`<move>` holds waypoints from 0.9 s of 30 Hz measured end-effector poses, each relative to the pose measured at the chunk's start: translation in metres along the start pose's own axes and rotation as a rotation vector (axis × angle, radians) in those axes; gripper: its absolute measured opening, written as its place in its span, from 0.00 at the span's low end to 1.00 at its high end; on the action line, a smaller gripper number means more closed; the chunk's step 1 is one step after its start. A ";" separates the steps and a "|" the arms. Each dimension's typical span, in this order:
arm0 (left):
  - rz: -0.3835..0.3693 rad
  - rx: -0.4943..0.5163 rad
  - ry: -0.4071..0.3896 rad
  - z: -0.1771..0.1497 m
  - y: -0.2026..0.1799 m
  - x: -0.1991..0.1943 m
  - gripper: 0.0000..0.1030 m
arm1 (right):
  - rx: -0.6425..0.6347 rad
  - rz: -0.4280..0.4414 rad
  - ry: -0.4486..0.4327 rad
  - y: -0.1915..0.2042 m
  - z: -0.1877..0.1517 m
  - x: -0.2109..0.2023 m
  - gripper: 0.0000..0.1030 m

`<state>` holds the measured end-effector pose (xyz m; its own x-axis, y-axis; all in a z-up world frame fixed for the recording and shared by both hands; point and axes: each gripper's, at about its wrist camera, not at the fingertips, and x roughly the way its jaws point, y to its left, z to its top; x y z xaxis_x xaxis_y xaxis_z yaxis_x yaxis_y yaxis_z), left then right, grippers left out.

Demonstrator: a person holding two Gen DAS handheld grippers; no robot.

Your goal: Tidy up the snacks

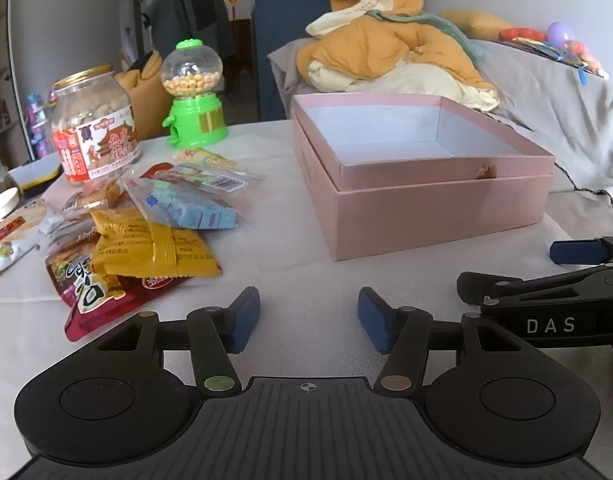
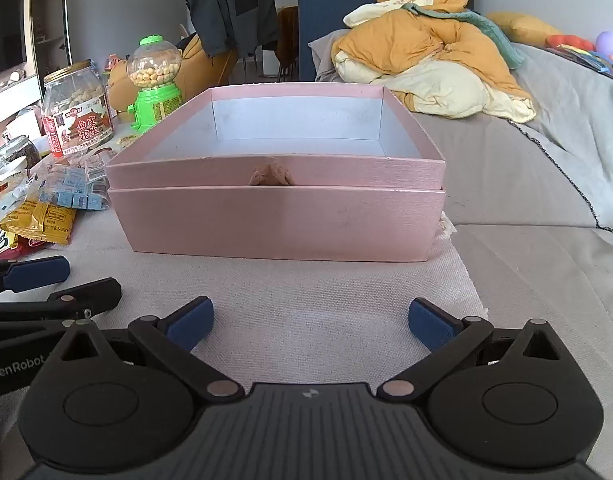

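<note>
Nearest in the left wrist view, the left gripper (image 1: pixel 309 320) hangs over bare tablecloth (image 1: pixel 306 280) with its blue pads parted and nothing between them; beside it on the right, the right gripper (image 2: pixel 309 324) has its jaws spread wide, also empty, and aimed straight at the near wall of the pink box (image 2: pixel 278 220). Just ahead and to the left of the left gripper lies the snack heap: a red packet (image 1: pixel 90 300) closest, partly under a yellow packet (image 1: pixel 158 252), and past those a clear bag of blue candies (image 1: pixel 190 208) with more wrappers behind. The heap is on the left gripper's side and well apart from the right one, so I judge the left hand to be the nearer for a first pick, with the box a short carry to its right. The yellow packet's long axis runs roughly across the left view, one end pointing towards the box (its crimped seam looks like the easiest thing to pinch). The box sits open and empty, its long side across the right gripper's line. Farther back stand a peanut jar (image 1: pixel 94 124) and a green candy dispenser (image 1: pixel 194 96), both upright, left of the box.
</note>
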<state>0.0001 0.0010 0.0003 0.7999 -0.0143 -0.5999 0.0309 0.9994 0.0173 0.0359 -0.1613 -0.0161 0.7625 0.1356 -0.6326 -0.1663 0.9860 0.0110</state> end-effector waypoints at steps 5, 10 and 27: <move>0.001 0.001 0.000 0.000 0.004 0.001 0.60 | -0.003 -0.002 0.003 0.000 0.000 0.000 1.00; 0.003 0.005 -0.002 0.000 0.000 0.000 0.60 | 0.001 0.001 0.001 -0.001 0.000 0.000 1.00; 0.003 0.005 -0.001 0.000 0.000 0.000 0.60 | 0.001 0.001 0.003 0.000 0.000 0.000 1.00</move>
<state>-0.0002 0.0005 0.0002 0.8007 -0.0110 -0.5990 0.0309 0.9993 0.0230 0.0359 -0.1609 -0.0160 0.7608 0.1362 -0.6345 -0.1663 0.9860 0.0124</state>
